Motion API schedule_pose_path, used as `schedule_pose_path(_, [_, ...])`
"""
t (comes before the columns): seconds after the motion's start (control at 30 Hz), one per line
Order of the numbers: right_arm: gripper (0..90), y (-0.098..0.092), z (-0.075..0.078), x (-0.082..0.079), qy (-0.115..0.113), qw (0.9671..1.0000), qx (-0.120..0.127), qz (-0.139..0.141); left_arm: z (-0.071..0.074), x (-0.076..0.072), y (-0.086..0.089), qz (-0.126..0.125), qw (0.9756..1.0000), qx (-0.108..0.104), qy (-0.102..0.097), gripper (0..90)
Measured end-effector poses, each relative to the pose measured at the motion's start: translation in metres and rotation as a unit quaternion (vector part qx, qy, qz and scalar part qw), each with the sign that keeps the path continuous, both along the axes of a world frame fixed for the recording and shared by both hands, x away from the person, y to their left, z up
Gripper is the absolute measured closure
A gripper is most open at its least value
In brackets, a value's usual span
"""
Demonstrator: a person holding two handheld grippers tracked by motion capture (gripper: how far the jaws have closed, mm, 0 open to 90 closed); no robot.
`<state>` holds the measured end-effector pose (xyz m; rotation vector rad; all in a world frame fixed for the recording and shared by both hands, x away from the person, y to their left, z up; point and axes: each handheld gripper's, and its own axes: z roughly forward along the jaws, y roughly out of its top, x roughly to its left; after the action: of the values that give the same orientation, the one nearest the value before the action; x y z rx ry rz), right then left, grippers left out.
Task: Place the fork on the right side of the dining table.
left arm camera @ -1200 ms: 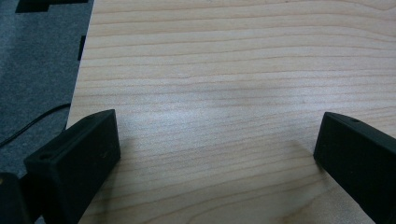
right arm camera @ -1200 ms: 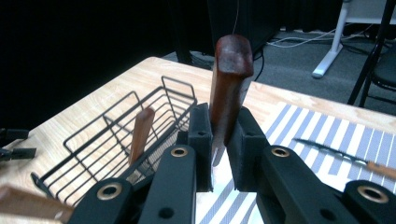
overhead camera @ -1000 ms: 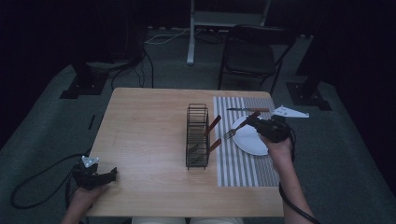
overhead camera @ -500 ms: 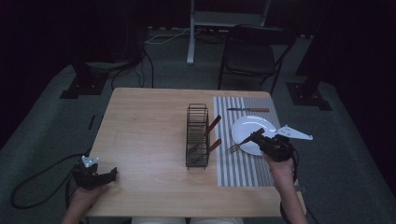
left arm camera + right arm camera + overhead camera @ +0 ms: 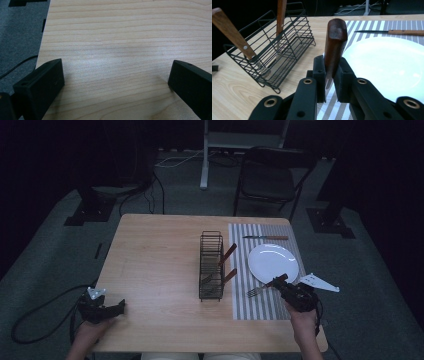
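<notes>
My right gripper (image 5: 286, 288) is shut on the wooden handle of a fork (image 5: 260, 289), just in front of the white plate (image 5: 272, 262) over the striped placemat (image 5: 264, 306). The tines point left toward the black wire rack (image 5: 211, 265). In the right gripper view the brown fork handle (image 5: 335, 41) stands up between the closed jaws of the right gripper (image 5: 329, 75), with the plate (image 5: 387, 62) behind on the right. My left gripper (image 5: 107, 309) rests open at the table's front left edge. Its jaws stand wide apart over bare wood in the left gripper view (image 5: 117, 82).
The rack (image 5: 274, 50) holds two more wooden-handled utensils, leaning. A knife (image 5: 265, 238) lies across the far end of the placemat, beyond the plate. The wooden table (image 5: 155, 265) is bare on its left half. A chair (image 5: 267, 180) stands behind the table.
My right gripper has carried the fork from over the plate toward the front of the table, now past the plate's near rim. The left gripper has stayed put.
</notes>
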<state>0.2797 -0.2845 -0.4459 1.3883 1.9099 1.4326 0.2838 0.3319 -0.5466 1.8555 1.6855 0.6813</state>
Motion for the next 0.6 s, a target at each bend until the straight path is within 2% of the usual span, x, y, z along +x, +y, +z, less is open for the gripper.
schedule_pose_path(0.13, [81.0, -0.001, -0.002, -0.008, 0.000, 0.9999, 0.014, -0.009, 0.000, 0.000, 0.000, 0.000, 1.0000, 0.000, 0.000, 0.8])
schedule_pose_path(0.23, [80.9, -0.001, -0.004, -0.012, -0.001, 0.9998, 0.008, -0.020, 0.000, 0.000, 0.000, 0.000, 1.0000, 0.000, 0.000, 0.8])
schedule_pose_path(0.37, [80.9, -0.003, -0.009, -0.014, 0.008, 0.9995, 0.012, -0.028, 0.000, 0.000, 0.000, 0.000, 1.0000, -0.001, -0.001, 0.8])
schedule_pose_path(0.6, [80.9, -0.011, -0.016, -0.015, 0.016, 0.9981, 0.042, -0.043, 0.000, 0.000, 0.000, 0.001, 1.0000, -0.001, -0.001, 0.8])
